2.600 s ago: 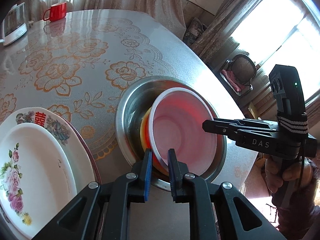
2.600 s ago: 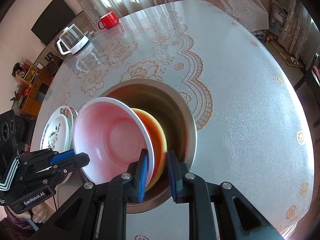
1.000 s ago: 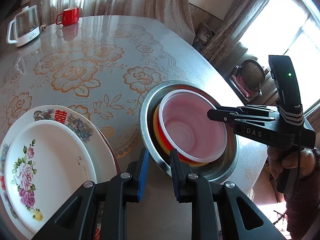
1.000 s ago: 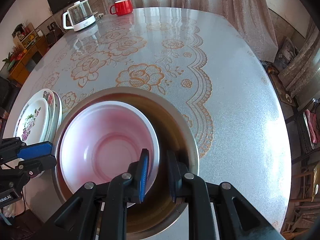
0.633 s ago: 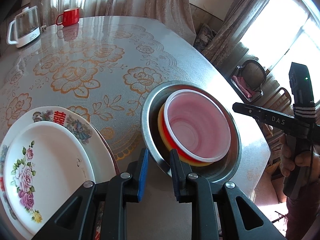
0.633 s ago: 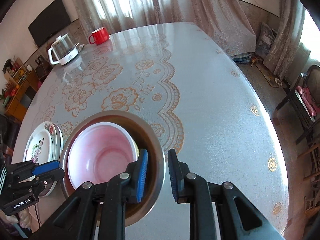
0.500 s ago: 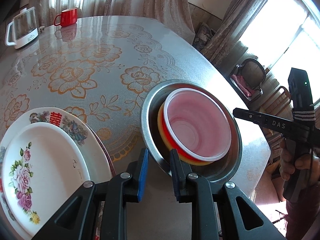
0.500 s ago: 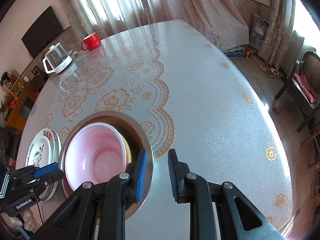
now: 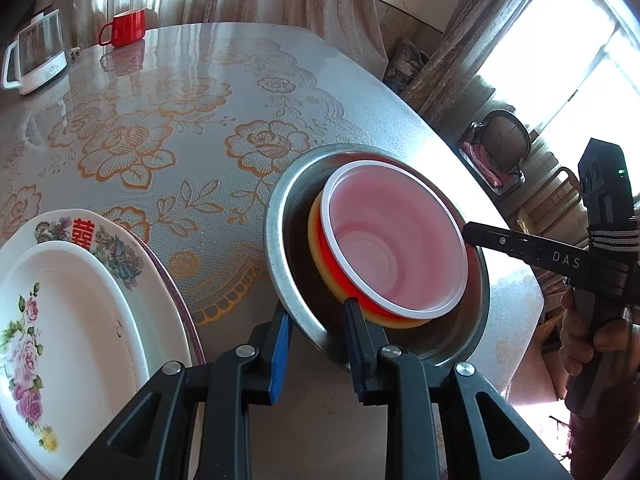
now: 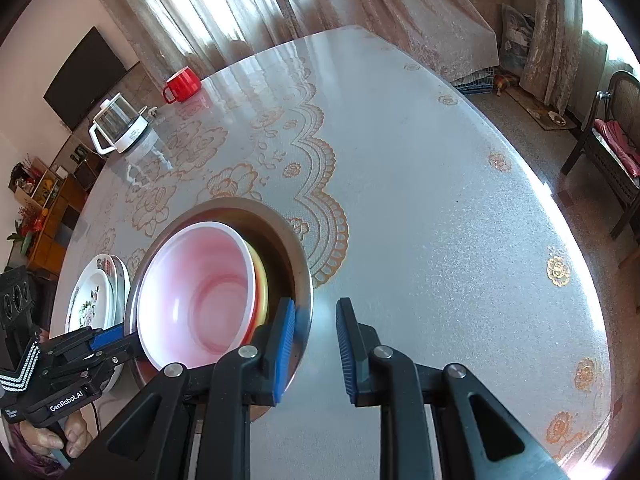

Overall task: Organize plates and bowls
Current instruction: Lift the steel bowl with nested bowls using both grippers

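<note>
A pink bowl with a white rim sits nested in a yellow-orange bowl, both inside a steel bowl. My left gripper straddles the steel bowl's near rim. Its jaws are opening and the pads stand off the rim. To the left lies a stack of flowered plates. My right gripper hovers open over the steel bowl's right rim, gripping nothing. In the right wrist view the pink bowl and plates lie left of it, with the left gripper at the bowl's far side.
A red mug and a glass kettle stand at the table's far end. The lace-patterned tabletop spreads to the right. Its edge runs close behind the steel bowl. A chair stands on the floor beyond.
The tilted pink bowl has been let go and now rests level in the steel bowl. My right gripper drew back to the bowl's right side and rolled. My left gripper's jaws have widened slightly.
</note>
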A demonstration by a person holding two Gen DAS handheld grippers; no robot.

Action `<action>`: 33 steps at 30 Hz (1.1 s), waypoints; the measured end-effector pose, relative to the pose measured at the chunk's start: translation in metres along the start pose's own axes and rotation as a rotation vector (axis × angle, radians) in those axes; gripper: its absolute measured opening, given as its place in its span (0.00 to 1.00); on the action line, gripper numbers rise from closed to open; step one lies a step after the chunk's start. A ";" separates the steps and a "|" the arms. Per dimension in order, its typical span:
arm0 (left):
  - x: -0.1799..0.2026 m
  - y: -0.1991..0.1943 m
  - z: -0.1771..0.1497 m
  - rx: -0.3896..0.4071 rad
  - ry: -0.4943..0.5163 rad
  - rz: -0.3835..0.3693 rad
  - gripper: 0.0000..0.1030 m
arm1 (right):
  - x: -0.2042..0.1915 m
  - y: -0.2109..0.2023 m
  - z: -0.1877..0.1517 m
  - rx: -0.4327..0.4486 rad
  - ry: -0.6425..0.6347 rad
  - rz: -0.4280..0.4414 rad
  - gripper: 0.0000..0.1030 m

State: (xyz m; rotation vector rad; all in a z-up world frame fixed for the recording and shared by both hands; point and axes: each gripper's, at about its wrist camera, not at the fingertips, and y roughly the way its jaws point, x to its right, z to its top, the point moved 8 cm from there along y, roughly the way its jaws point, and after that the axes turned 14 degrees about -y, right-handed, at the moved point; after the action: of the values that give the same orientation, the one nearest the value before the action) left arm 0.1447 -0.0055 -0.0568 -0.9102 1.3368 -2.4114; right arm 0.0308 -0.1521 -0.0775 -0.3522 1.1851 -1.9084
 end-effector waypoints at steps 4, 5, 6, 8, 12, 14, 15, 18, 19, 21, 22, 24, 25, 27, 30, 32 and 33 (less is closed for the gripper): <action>0.005 0.001 -0.002 -0.001 0.012 -0.016 0.25 | 0.001 0.009 -0.002 -0.021 0.007 -0.002 0.20; 0.006 0.001 -0.003 -0.002 0.017 -0.024 0.26 | 0.002 0.010 -0.003 -0.024 0.004 -0.004 0.20; 0.006 0.001 -0.003 -0.004 0.016 -0.034 0.26 | 0.003 0.010 -0.004 -0.019 -0.001 -0.008 0.20; 0.004 0.000 -0.001 0.000 0.004 -0.041 0.26 | 0.001 0.008 -0.004 -0.008 -0.020 -0.009 0.13; 0.000 0.000 0.003 0.001 -0.023 -0.046 0.27 | -0.001 0.007 -0.004 -0.012 -0.055 -0.024 0.11; 0.003 0.000 0.003 0.010 -0.003 -0.039 0.23 | 0.001 0.007 -0.004 -0.014 -0.049 -0.011 0.11; 0.005 0.001 0.003 0.009 0.006 -0.036 0.22 | 0.001 0.007 -0.004 -0.016 -0.051 -0.009 0.12; 0.008 0.004 0.004 0.012 0.011 -0.029 0.22 | 0.004 0.006 -0.006 -0.019 -0.044 0.000 0.12; 0.008 0.005 0.004 0.014 0.011 -0.030 0.22 | 0.005 0.006 -0.007 -0.020 -0.041 0.005 0.14; 0.007 0.004 0.004 0.022 0.010 -0.038 0.22 | 0.006 0.008 -0.008 -0.020 -0.043 0.018 0.17; 0.007 0.005 0.004 0.027 0.008 -0.044 0.22 | 0.006 0.008 -0.009 -0.021 -0.042 0.024 0.19; 0.006 0.007 0.005 0.028 0.002 -0.041 0.23 | 0.006 0.008 -0.010 -0.022 -0.031 0.042 0.19; 0.006 0.008 0.006 0.026 0.002 -0.036 0.23 | 0.006 0.008 -0.011 -0.024 -0.030 0.045 0.19; 0.007 0.009 0.006 0.028 0.005 -0.031 0.23 | 0.005 0.007 -0.011 -0.027 -0.040 0.043 0.19; 0.008 0.011 0.008 0.032 0.003 -0.025 0.22 | 0.003 0.008 -0.010 -0.026 -0.042 0.041 0.18; 0.010 0.012 0.008 0.039 0.014 -0.009 0.22 | 0.001 0.008 -0.011 -0.024 -0.050 0.042 0.14; 0.010 0.012 0.008 0.045 0.019 -0.001 0.22 | 0.000 0.009 -0.011 -0.024 -0.056 0.038 0.14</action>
State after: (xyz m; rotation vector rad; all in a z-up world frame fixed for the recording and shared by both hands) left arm 0.1407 -0.0226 -0.0589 -0.8783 1.2831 -2.4464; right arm 0.0283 -0.1476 -0.0905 -0.3911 1.1708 -1.8412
